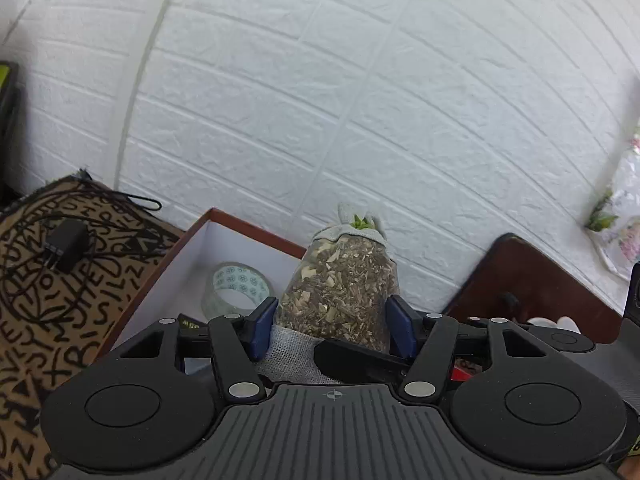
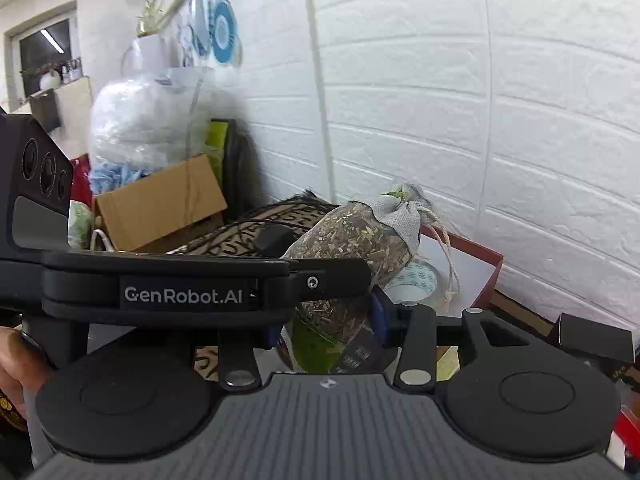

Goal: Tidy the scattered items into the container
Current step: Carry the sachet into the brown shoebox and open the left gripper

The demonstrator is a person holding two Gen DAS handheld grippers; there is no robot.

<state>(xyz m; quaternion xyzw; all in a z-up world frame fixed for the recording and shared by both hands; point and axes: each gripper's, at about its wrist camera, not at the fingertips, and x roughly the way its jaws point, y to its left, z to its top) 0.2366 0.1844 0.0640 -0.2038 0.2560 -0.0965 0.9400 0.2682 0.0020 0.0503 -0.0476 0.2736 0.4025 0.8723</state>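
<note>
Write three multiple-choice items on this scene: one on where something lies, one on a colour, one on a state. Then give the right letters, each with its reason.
1. Where does the roll of clear tape lie?
A. inside the white-lined box
B. on the patterned mat
C. in the cardboard carton

2. What colour are the pads on the left claw?
A. red
B. blue
C. yellow

3. How does the herb sachet stand with the two claws?
A. it lies untouched in the box
B. only the right claw grips it
C. both claws close on it

Answers:
1 A: the tape rests on the box's white floor, inside its red-brown rim.
2 B: the left wrist view shows a blue pad at each side of the sachet.
3 C: each wrist view shows its own pads pressed against the sachet's sides, off the table.
</note>
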